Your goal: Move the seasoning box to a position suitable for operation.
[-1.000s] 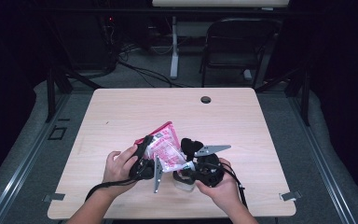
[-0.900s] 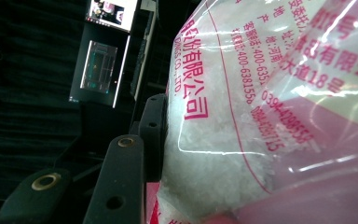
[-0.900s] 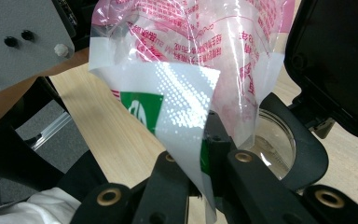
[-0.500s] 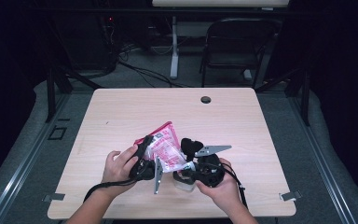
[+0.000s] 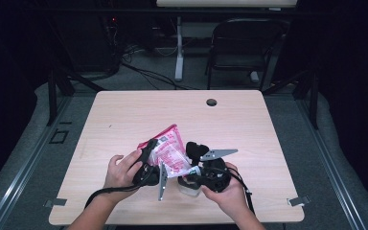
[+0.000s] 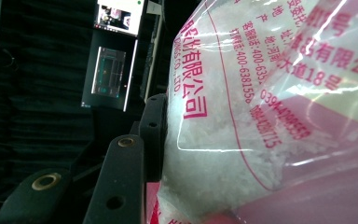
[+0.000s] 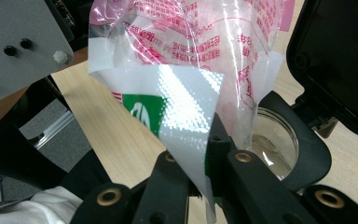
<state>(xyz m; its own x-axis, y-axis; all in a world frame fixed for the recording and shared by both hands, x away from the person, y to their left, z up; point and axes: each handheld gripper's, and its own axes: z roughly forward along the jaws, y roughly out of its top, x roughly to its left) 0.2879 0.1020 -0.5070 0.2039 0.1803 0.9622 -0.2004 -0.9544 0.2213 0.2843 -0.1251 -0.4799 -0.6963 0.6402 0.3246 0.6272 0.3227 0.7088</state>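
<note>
bag (image 5: 170, 152): held above counter (image 5: 124, 115), over the glass jar (image 7: 272, 144) | left gripper (image 5: 149, 165): jaws clamped on bag's full body | right gripper (image 7: 200, 158): jaws closed on bag's corner

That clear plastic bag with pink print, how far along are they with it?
Done: both grippers grip the clear pink-printed plastic bag of white granules, left gripper at its body, right gripper pinching a corner. In hand: bag held above the clear glass jar. Left: pouring; the jar looks empty.
</note>
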